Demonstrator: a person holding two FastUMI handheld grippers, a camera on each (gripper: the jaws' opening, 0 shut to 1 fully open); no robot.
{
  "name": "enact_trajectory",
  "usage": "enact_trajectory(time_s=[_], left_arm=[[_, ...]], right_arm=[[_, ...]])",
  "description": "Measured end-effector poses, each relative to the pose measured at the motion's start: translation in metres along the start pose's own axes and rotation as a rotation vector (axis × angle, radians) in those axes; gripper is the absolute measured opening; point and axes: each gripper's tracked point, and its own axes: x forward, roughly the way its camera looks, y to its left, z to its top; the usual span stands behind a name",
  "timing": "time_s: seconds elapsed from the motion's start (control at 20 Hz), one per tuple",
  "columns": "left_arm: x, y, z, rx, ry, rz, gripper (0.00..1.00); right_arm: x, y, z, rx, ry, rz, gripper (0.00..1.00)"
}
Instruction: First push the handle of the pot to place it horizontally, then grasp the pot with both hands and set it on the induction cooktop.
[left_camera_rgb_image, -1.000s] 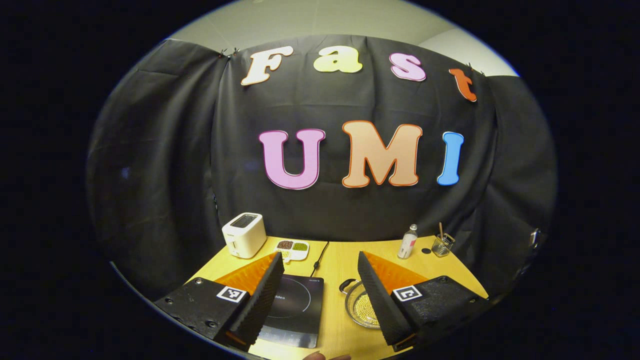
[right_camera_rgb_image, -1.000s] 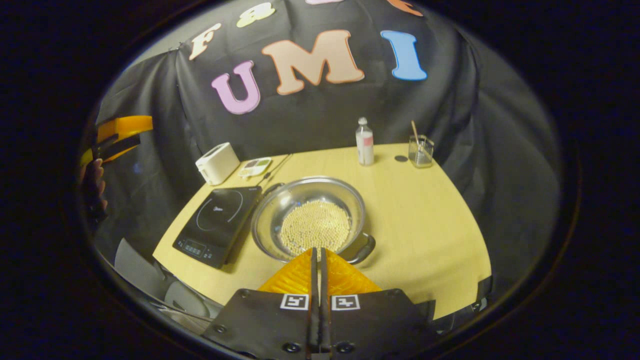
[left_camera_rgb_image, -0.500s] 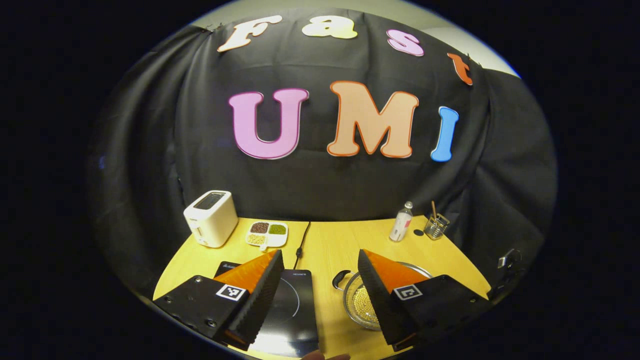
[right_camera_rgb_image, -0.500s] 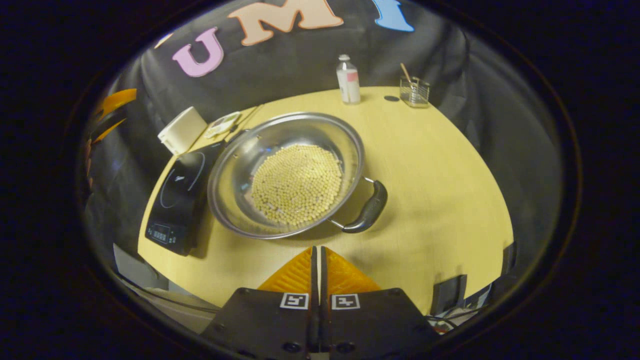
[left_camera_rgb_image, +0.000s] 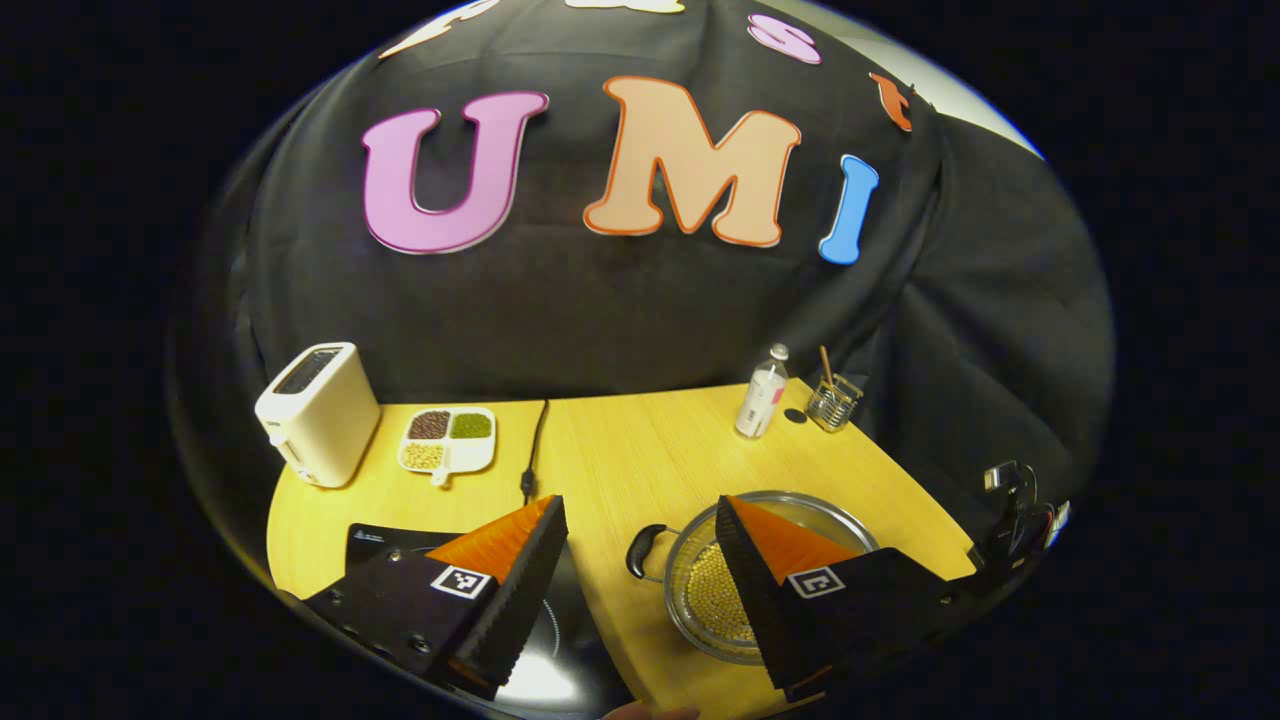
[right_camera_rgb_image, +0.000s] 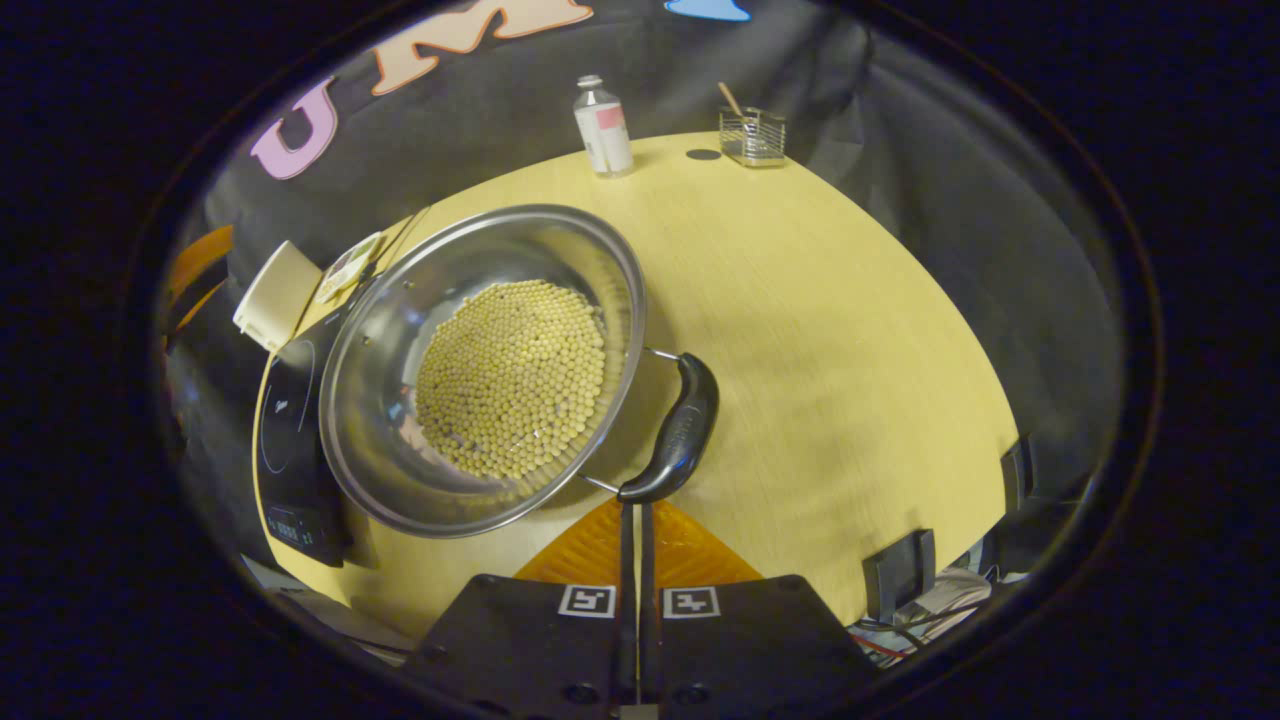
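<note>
Right gripper (right_camera_rgb_image: 634, 508) jaws closed, tips at pot (right_camera_rgb_image: 480, 365) handle (right_camera_rgb_image: 676, 432)

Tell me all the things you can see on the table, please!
Pot: one, shiny metal, black handles, on the table beside the cooktop.
Beans: many, pale yellow, inside the pot.
Induction cooktop: one, black, left of the pot.
Toaster: one, cream, far left corner.
Divided dish: one, white, beside the toaster.
Bottle: one, clear, far edge.
Glass cup: one, clear, holds a stick.
Table: one, yellow wood.
Left gripper: open, above the table.
Right gripper: shut, near the pot's handle.
</note>
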Motion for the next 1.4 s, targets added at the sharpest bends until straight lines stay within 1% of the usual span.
enact_trajectory(time_s=[0.2,0.4,0.5,0.55,0.75,1.0,1.15,1.25,1.35,1.4], left_arm=[[0.016,0.001,-0.013,-0.005,0.044,-0.014,0.93],[0.029,0.003,-0.028,-0.018,0.088,-0.008,0.93],[0.031,0.002,-0.04,-0.039,0.115,-0.009,0.93],[0.033,0.003,-0.046,-0.053,0.127,-0.006,0.96],[0.037,-0.005,-0.059,-0.135,0.163,-0.008,0.95],[0.042,-0.005,-0.081,-0.182,0.232,0.011,0.95],[0.042,-0.005,-0.1,-0.207,0.288,0.02,0.95],[0.04,-0.006,-0.112,-0.23,0.331,0.019,0.95],[0.039,-0.005,-0.123,-0.238,0.367,0.029,0.95],[0.04,-0.004,-0.127,-0.237,0.377,0.035,0.96]], right_arm=[[0.004,-0.008,0.013,0.016,0.003,-0.025,0.04],[0.011,-0.02,0.031,0.037,-0.001,-0.05,0.04],[0.014,-0.024,0.042,0.04,-0.007,-0.063,0.04],[0.015,-0.025,0.05,0.041,-0.008,-0.067,0.03],[0.02,-0.028,0.065,0.025,-0.017,-0.092,0.02],[0.026,-0.028,0.082,0.024,-0.03,-0.121,0.03],[0.016,-0.033,0.09,-0.008,-0.064,-0.15,0.03],[0.004,-0.037,0.103,-0.011,-0.122,-0.172,0.03],[-0.003,-0.025,0.119,0.005,-0.161,-0.127,0.03],[-0.002,-0.021,0.12,0.014,-0.166,-0.11,0.02]])
